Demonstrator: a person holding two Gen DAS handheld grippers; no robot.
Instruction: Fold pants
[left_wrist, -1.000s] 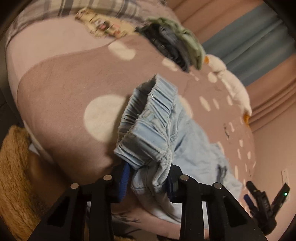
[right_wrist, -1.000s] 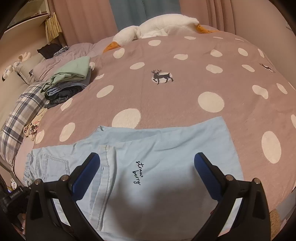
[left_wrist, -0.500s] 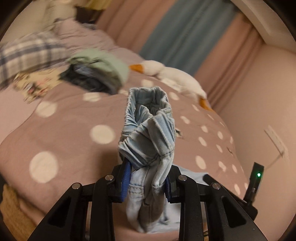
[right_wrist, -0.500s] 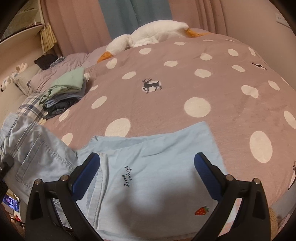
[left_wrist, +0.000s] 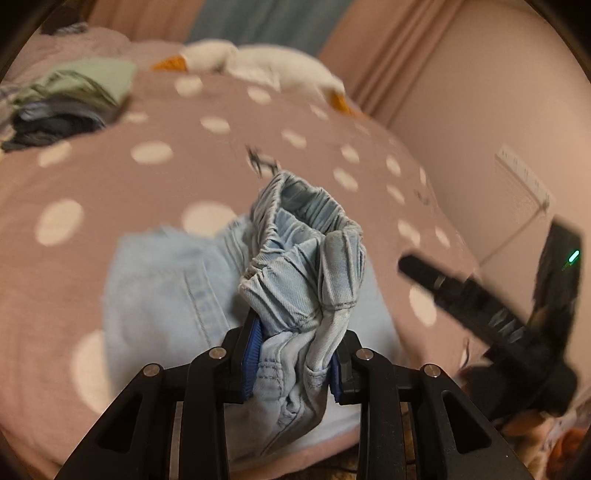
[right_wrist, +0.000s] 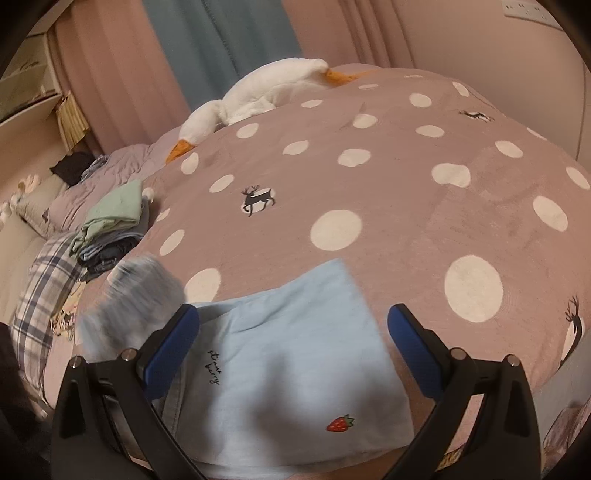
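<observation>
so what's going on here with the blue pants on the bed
A person holding a gripper in each hand is folding light blue pants on a polka-dot bedspread. The left gripper is shut on the bunched elastic waistband, lifted off the bed and held above the legs lying flat. The right gripper hangs open over the leg end and holds nothing. A pile of folded clothes and a plush goose lie further back.

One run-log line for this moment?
stage: mid-fold | left gripper: shut on waistband, lifted | right gripper: open, over pants | pants: leg end flat on bedspread
</observation>
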